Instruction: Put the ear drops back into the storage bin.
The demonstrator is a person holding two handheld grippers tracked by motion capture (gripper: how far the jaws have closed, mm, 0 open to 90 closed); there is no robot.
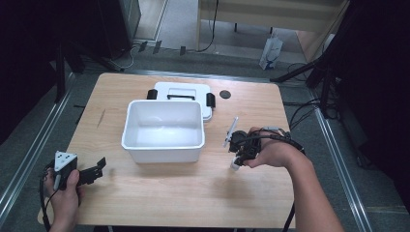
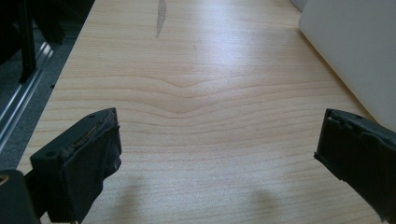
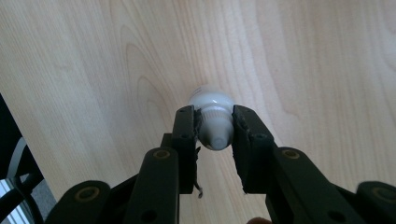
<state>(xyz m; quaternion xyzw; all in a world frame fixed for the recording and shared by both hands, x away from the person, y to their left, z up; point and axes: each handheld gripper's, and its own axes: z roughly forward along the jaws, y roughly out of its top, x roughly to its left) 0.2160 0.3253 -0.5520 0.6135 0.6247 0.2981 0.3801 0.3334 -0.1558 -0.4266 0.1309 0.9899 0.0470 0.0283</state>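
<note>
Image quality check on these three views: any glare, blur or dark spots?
High view: room edges fall to black, the table evenly lit, soft glare inside the white bin. Left gripper view: jaws slightly blurred, soft shadows beneath them. Right gripper view: the small white bottle is sharp, with glare on its far end.

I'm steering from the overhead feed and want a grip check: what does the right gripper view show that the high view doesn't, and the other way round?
Right gripper view: the right gripper is shut on a small white bottle, its pads pressing the neck below the cap, with the cap end pointing toward the camera.

High view: the open white bin, its lid lying flat behind it, a small dark disc, and the left gripper near the table's left front corner.

Both: the wooden table, the right gripper and the white bottle it holds.
</note>
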